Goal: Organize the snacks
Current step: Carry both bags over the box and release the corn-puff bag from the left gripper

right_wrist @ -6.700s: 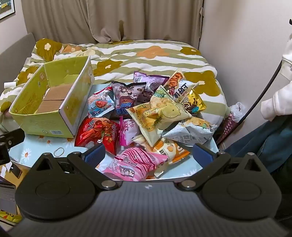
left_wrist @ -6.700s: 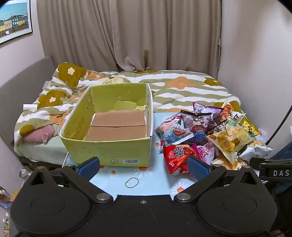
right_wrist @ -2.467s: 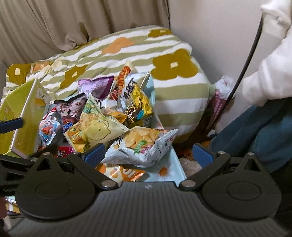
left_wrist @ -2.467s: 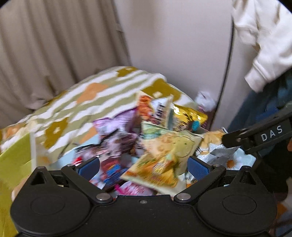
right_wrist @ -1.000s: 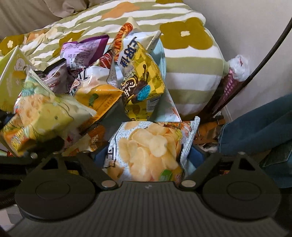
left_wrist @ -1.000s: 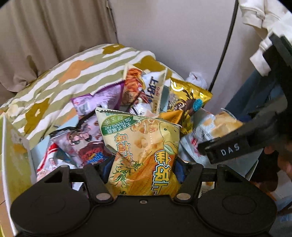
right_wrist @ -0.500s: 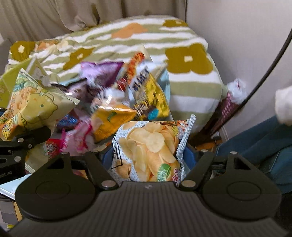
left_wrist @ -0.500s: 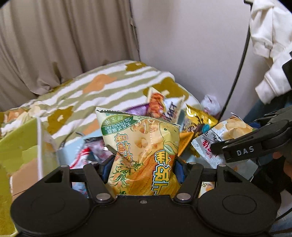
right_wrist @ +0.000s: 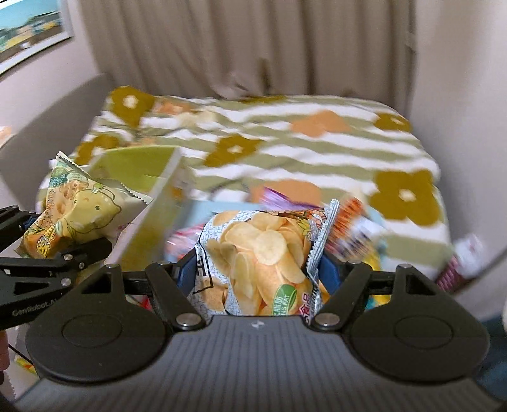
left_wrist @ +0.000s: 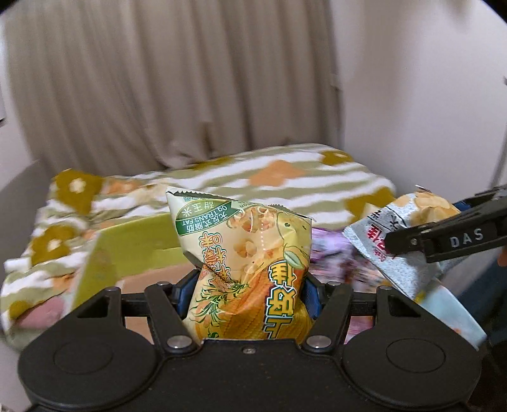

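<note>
Snacks lifted: left claw (left_wrist: pixel 248 290) grips corn-puff bag (left_wrist: pixel 247 263), right claw (right_wrist: pixel 255 279) chip bag (right_wrist: pixel 263 256); only right view shows a picture (right_wrist: pixel 30 23).

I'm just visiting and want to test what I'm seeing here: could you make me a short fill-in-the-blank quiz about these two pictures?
1. The left gripper is shut on a yellow corn-snack bag with a ____ label at its top corner.
2. The right gripper is shut on a silver bag printed with potato ____.
3. The open cardboard box beyond the left gripper is yellow-____ in colour.
4. Behind the flower-patterned bed hangs a beige ____.

Missing words: green; chips; green; curtain
</note>
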`<state>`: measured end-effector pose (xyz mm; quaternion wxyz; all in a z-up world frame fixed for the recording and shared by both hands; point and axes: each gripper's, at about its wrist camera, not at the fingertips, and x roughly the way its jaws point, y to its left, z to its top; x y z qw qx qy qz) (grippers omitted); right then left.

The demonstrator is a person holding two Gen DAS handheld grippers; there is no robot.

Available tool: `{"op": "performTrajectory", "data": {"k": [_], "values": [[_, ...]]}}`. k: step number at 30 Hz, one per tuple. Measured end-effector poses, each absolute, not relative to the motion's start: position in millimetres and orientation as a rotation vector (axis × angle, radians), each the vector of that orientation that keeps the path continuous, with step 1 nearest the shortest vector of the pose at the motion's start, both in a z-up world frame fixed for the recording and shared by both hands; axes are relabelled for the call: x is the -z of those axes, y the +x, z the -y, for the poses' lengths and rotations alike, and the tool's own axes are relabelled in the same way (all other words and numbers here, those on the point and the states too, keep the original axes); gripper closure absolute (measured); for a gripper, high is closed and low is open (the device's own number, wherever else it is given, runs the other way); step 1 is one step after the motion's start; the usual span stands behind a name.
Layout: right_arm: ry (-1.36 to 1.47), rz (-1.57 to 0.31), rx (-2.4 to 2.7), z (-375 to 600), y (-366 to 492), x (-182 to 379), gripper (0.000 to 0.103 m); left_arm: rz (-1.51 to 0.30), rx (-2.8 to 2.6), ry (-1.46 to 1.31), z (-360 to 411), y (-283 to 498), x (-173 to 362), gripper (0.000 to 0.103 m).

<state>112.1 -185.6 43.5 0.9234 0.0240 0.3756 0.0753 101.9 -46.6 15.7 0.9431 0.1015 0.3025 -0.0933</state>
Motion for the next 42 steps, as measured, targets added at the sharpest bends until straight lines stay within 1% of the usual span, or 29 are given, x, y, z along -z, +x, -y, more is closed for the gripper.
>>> {"op": "performTrajectory", "data": {"k": [4, 8, 13, 18, 21, 23, 27, 28, 29, 31, 35, 42], "values": [[0.022, -0.741, -0.231, 140, 139, -55, 0.013, -0.613, 0.093, 0.171, 2, 114, -26, 0.035], [0.024, -0.725, -0.273, 92, 173, -60, 0.013, -0.627, 0.034, 0.145, -46, 143, -32, 0.035], [0.041, -0.717, -0.277, 30, 221, -58, 0.013, -0.669, 0.013, 0.115, -96, 189, -24, 0.035], [0.041, -0.713, -0.221, -22, 267, -46, 0.013, -0.713, 0.042, 0.076, -128, 245, -4, 0.035], [-0.010, -0.738, -0.169, -46, 295, -30, 0.013, -0.754, 0.083, 0.072, -138, 278, 13, 0.035], [-0.017, -0.765, -0.135, -52, 307, -19, 0.013, -0.783, 0.103, 0.078, -138, 298, 27, 0.035], [0.062, -0.839, -0.086, -50, 327, 1, 0.013, -0.827, 0.137, 0.080, -134, 325, 53, 0.034], [0.077, -0.845, -0.078, -49, 328, 4, 0.013, -0.837, 0.137, 0.084, -133, 330, 59, 0.030], [0.085, -0.852, -0.070, -47, 331, 8, 0.013, -0.845, 0.136, 0.088, -132, 336, 65, 0.018], [0.082, -0.861, -0.062, -45, 333, 12, 0.013, -0.856, 0.130, 0.098, -132, 343, 75, 0.002], [0.078, -0.858, -0.059, -39, 333, 17, 0.012, -0.869, 0.108, 0.114, -139, 337, 80, 0.001], [0.106, -0.868, -0.128, -32, 338, 22, 0.011, -0.836, 0.046, 0.083, -156, 303, 61, 0.001]]}}
